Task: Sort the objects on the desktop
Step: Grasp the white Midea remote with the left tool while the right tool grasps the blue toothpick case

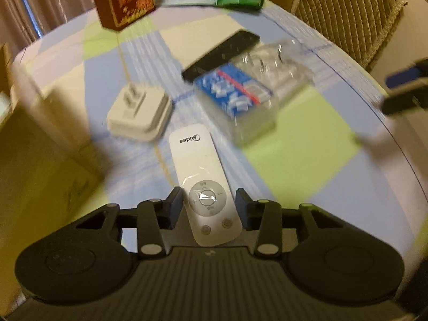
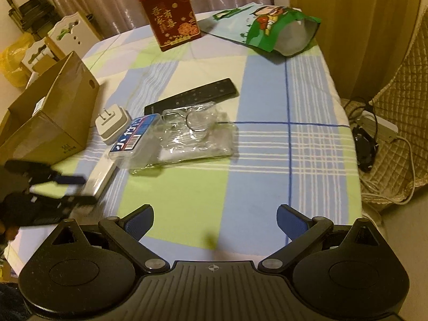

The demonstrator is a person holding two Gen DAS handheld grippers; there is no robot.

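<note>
Looked like a home room. Checked tablecloth (image 2: 262,160), curtains (image 2: 107,2), quilted chair cover (image 2: 401,123). Snack bag (image 2: 278,26) was on the table.

Charger (image 2: 111,123) left of plastic pack (image 2: 171,139), remote (image 2: 191,96) behind it, cardboard box (image 2: 50,117) far left

Drawn curtains (image 2: 88,2), quilted chair (image 1: 347,13), checked tablecloth (image 2: 267,93).

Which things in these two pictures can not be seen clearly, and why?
- Cardboard box: its inside is hidden by its own walls in the right wrist view; blurred and cut off at the left edge in the left wrist view.
- Clear packet: label blurred by motion, left wrist view.
- Left hand-held gripper: smeared in the right wrist view, contact with white remote unclear.
</note>
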